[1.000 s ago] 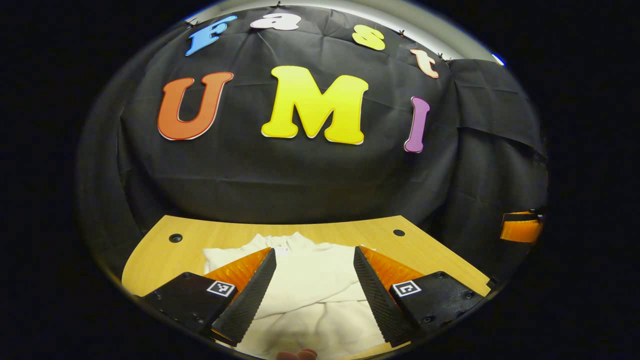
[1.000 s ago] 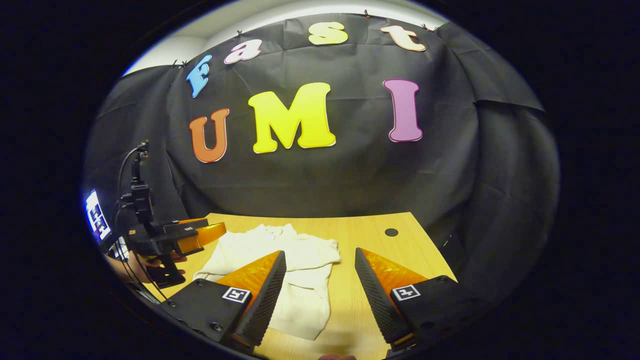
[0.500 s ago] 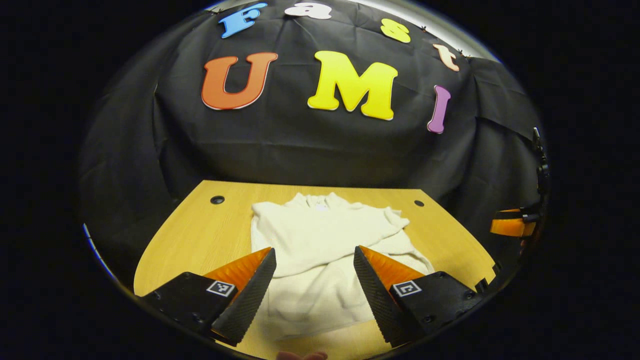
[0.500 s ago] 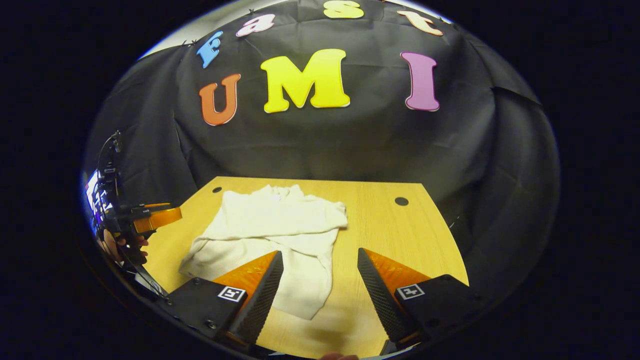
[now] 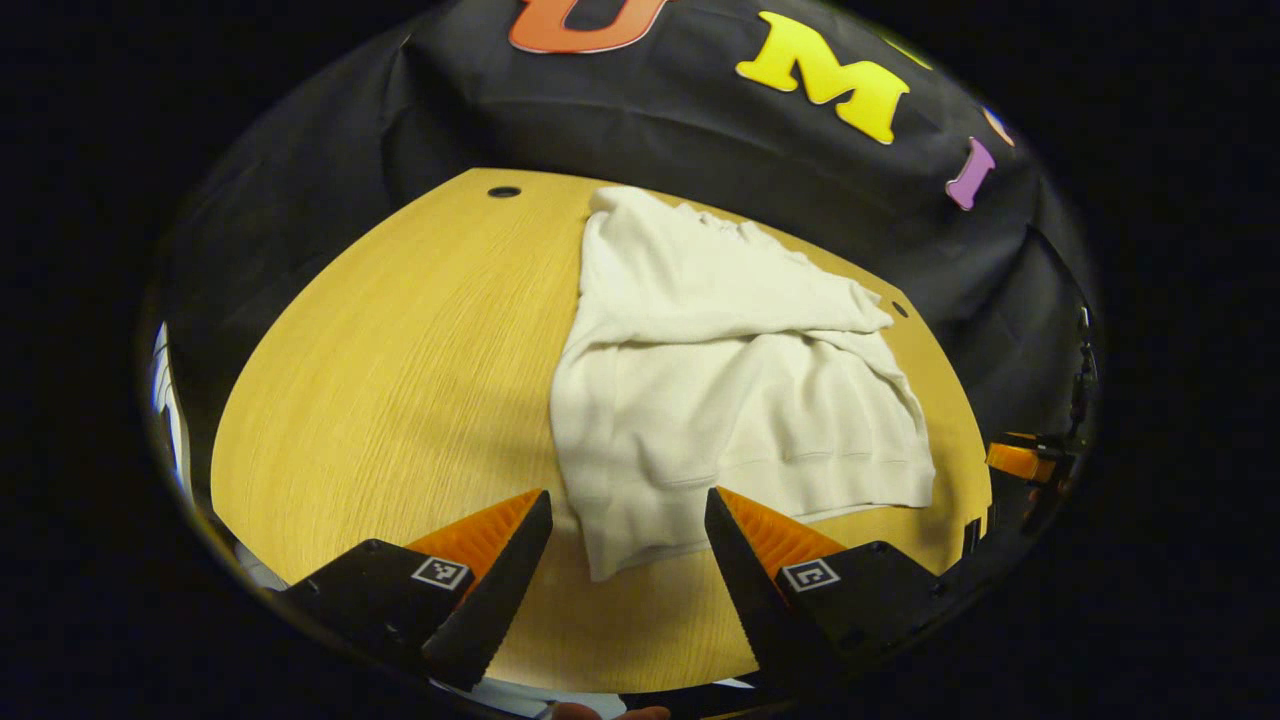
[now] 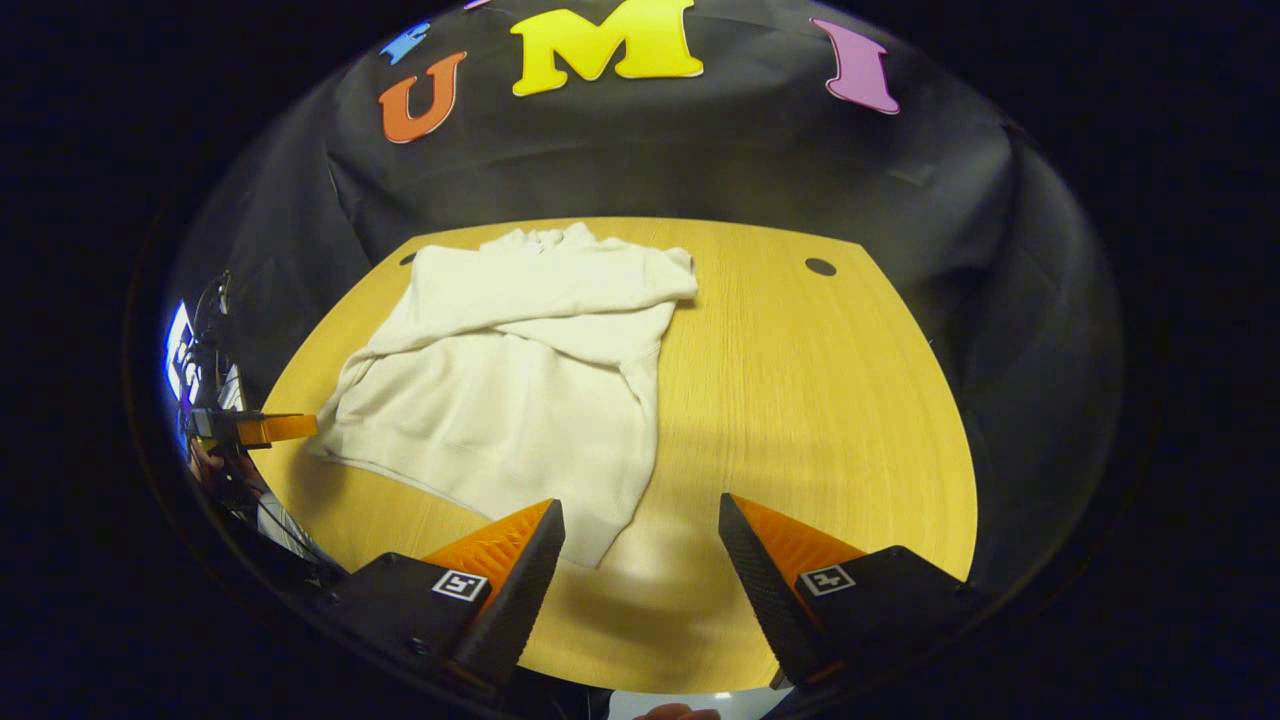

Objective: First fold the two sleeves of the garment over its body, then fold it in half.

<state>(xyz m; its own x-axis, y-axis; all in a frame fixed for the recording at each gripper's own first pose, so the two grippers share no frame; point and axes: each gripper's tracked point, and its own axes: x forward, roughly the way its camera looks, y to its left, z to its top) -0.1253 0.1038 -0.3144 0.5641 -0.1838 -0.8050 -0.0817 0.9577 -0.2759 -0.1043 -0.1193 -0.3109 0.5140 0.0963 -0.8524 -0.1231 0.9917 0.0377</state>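
Note:
A cream-white sweater (image 5: 720,380) lies flat on the wooden table (image 5: 400,360), collar toward the far wall, with both sleeves folded across its chest. In the right gripper view the same sweater (image 6: 520,370) spreads over the table's left half. My left gripper (image 5: 625,530) hovers open above the sweater's near hem corner, nothing between its fingers. My right gripper (image 6: 640,535) stands open over the other near hem corner and bare wood. The left gripper (image 6: 255,428) also shows at the far left of the right gripper view, and the right gripper (image 5: 1020,462) at the right edge of the left gripper view.
The table (image 6: 820,400) has round cable holes near its far corners (image 6: 820,266) (image 5: 504,191). Bare wood lies left of the sweater in the left gripper view and right of it in the right gripper view. Black cloth walls the booth behind.
Both grippers have risen and tilted down, pulling back toward the near edge, so the whole sweater and table top come into view. Both stay open and empty.

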